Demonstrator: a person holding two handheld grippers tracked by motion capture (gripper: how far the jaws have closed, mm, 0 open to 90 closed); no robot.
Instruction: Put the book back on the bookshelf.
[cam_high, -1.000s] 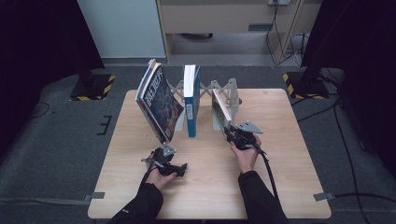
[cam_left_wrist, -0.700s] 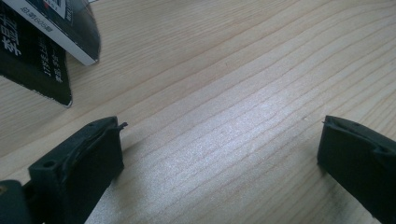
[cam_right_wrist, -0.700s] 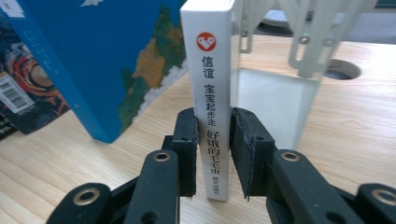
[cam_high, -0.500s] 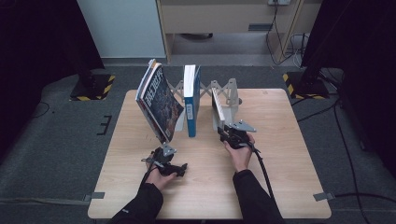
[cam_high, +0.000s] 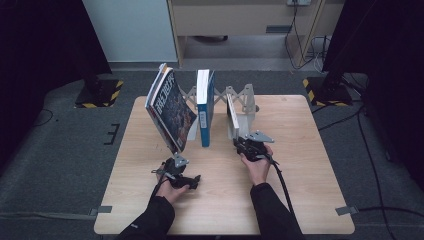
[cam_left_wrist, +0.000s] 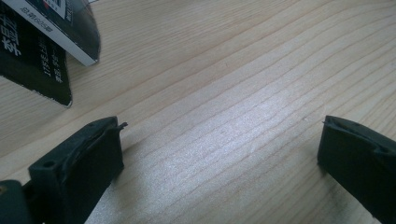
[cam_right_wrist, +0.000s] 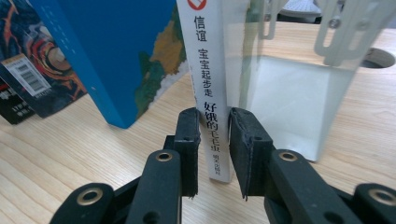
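A thin white book (cam_high: 231, 115) stands upright against a white bookend (cam_high: 246, 119). My right gripper (cam_high: 244, 142) is at its near edge. In the right gripper view my right gripper (cam_right_wrist: 214, 127) has just closed, and its pads press both sides of the white book's spine (cam_right_wrist: 211, 79). A blue book (cam_high: 205, 107) stands upright to its left, also seen as the blue book (cam_right_wrist: 116, 51). Dark books (cam_high: 170, 110) lean over at the left. My left gripper (cam_high: 175, 167) rests on the table below them, and my left gripper (cam_left_wrist: 222, 130) is open over bare wood.
A white folding rack (cam_high: 239, 95) runs behind the books at the table's far edge. The wooden table (cam_high: 300, 150) has bare room right of the bookend and along its near side. The dark books' lower corners (cam_left_wrist: 32, 65) hang just ahead of the left jaw.
My right gripper has edged a little to the left, up to the thin white book's spine. The left gripper and the books have stayed put.
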